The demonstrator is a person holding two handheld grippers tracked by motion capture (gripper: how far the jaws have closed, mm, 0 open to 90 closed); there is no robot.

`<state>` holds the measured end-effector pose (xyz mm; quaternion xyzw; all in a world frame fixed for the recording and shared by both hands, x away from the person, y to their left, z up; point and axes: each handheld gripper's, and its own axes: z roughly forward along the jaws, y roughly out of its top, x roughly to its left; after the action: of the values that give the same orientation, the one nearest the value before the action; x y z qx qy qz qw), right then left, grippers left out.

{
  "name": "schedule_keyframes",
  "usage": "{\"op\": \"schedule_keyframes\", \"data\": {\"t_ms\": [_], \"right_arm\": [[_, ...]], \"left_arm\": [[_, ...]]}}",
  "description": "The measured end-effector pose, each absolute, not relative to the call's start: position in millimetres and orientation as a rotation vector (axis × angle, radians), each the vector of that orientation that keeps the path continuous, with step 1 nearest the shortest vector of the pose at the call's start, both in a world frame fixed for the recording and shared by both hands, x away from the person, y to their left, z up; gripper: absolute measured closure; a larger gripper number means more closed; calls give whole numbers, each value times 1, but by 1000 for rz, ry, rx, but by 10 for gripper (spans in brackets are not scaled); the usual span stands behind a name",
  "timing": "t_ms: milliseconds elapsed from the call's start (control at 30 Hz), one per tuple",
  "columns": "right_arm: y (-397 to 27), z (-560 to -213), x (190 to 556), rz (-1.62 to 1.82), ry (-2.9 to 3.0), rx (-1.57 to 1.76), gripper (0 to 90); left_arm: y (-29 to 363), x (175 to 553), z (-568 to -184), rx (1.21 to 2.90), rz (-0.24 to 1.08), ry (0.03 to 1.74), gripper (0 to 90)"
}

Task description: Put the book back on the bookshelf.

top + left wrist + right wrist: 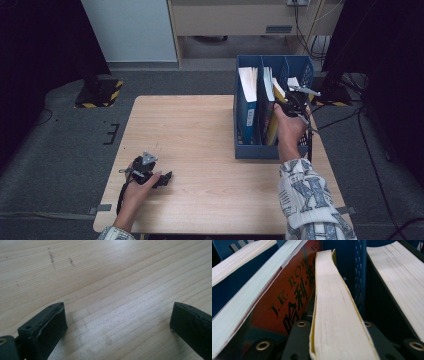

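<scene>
Right gripper view shows the right tool (337,340) clamped on a yellow-covered book (332,302) standing in the blue file box (245,150); stiff, fairly light, best pinched across its page edge; left tool (117,332) released over the counter (105,277).

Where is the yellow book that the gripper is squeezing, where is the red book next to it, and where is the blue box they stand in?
yellow book (337,315), right gripper view, on its page edge.
red book (287,295), right gripper view, on its cover.
blue box (255,150), high view, on its front wall.
</scene>
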<state>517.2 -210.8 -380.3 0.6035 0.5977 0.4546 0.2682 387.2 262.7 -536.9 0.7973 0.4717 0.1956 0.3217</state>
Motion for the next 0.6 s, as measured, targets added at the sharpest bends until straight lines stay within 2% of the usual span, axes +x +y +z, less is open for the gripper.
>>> {"op": "schedule_keyframes", "data": {"t_ms": [600], "right_arm": [[-217, -382, 503, 1215, 1676, 1629, 730]], "left_arm": [[262, 387, -537, 2093, 513, 1239, 1]]}}
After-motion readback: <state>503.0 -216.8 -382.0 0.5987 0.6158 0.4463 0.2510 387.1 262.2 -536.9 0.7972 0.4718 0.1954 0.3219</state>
